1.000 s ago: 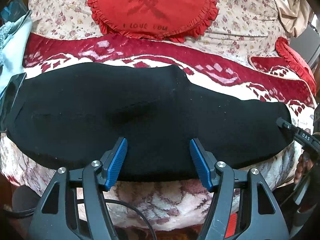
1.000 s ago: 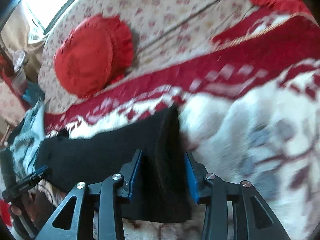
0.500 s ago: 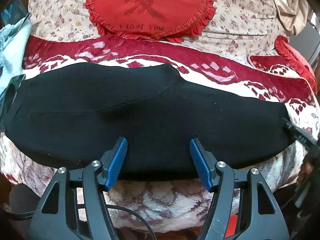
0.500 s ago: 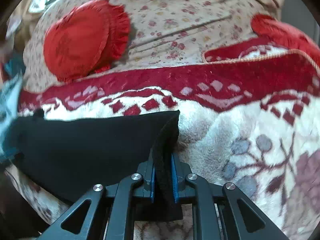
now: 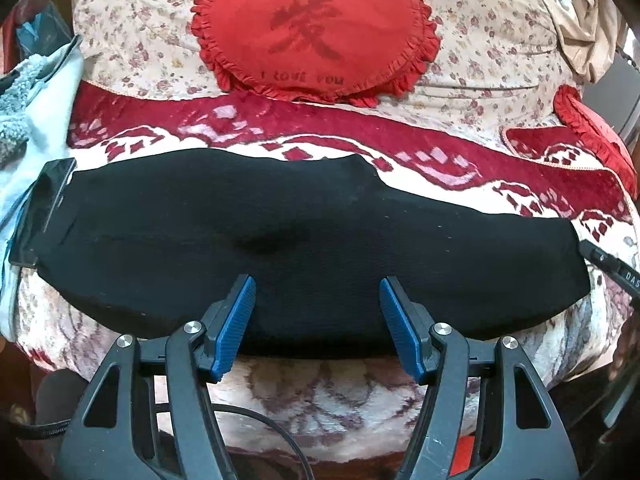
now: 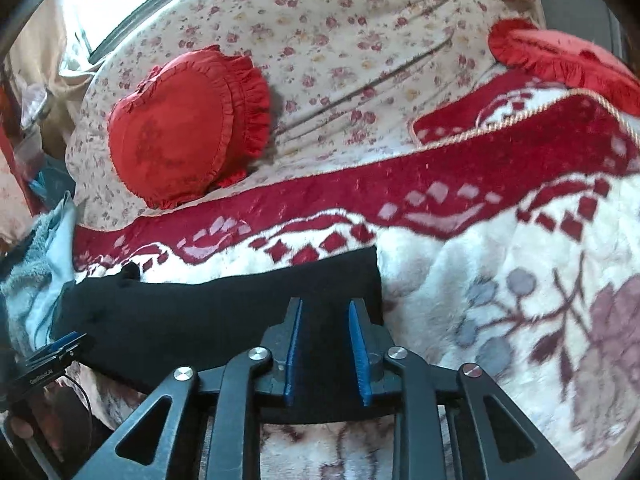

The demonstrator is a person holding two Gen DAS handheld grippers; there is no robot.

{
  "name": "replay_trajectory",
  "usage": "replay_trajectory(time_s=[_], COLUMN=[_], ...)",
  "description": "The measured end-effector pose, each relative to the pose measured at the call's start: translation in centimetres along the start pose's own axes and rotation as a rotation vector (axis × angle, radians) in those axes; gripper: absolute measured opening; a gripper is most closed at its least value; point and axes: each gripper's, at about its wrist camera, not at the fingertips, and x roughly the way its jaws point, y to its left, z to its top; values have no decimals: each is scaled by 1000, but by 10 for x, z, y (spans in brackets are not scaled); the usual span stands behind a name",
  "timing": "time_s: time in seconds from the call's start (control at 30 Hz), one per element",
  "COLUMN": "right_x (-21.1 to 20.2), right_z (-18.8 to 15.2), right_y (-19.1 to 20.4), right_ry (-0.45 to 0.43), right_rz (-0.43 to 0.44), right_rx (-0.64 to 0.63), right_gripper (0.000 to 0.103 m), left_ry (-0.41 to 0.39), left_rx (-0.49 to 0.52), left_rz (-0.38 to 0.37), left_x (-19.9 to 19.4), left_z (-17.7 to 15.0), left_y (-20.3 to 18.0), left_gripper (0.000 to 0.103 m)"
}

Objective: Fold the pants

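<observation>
The black pants [image 5: 304, 236] are laid flat across a red-and-white blanket [image 5: 460, 172] on the bed, stretched from left to right as a long dark band, folded lengthwise. A shallow dent is seen in the cloth near its middle. One end is seen beside a dark flat object [image 5: 40, 208] at the left, which cannot be identified; the other end lies at the right, close to the tip of the right tongs [image 6: 325, 350].

The left tongs [image 5: 318, 320] are held spread wide over the near edge of the pants. Their blue pads [image 5: 234, 324] are apart from each other, and nothing is gripped between them; whether the tips touch the cloth cannot be told.

The right tongs are seen over the right end of the pants in the right wrist view. Their jaws have just been opening. The blue pads [image 6: 358, 354] stand part-way apart with the black cloth visible in the gap below them, lying flat, and no pinch on it is shown.

Behind the blanket a floral sheet [image 6: 340, 40] is spread, and a red heart-shaped cushion [image 5: 316, 28] with a frilled edge is set on it. A second red cushion [image 6: 560, 56] is seen at the far right. A pale blue fleece [image 5: 24, 92] lies at the left edge. A black cable [image 5: 276, 440] is seen under the left tongs.
</observation>
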Motion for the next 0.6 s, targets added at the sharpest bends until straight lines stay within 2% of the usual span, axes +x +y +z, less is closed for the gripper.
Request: replay_trajectory(time_s=[0.27, 0.33, 0.43, 0.47, 0.6], right_x=[-2, 2, 17, 18, 11], right_z=[-15, -19, -28, -29, -32], right_y=[-6, -7, -20, -25, -42], right_ry=[24, 41, 94, 94, 74], right_rz=[15, -6, -79, -72, -10], right_rx=[-2, -21, -10, 3, 77], right_gripper=[27, 27, 30, 33, 34], left_ry=[10, 34, 5, 10, 16], left_rx=[-53, -45, 7, 29, 85], left_rz=[12, 25, 65, 53, -26], left_x=[3, 12, 10, 9, 2], left_z=[-8, -12, -17, -16, -4], left_y=[23, 23, 12, 6, -21], left_gripper=[64, 64, 64, 64, 64])
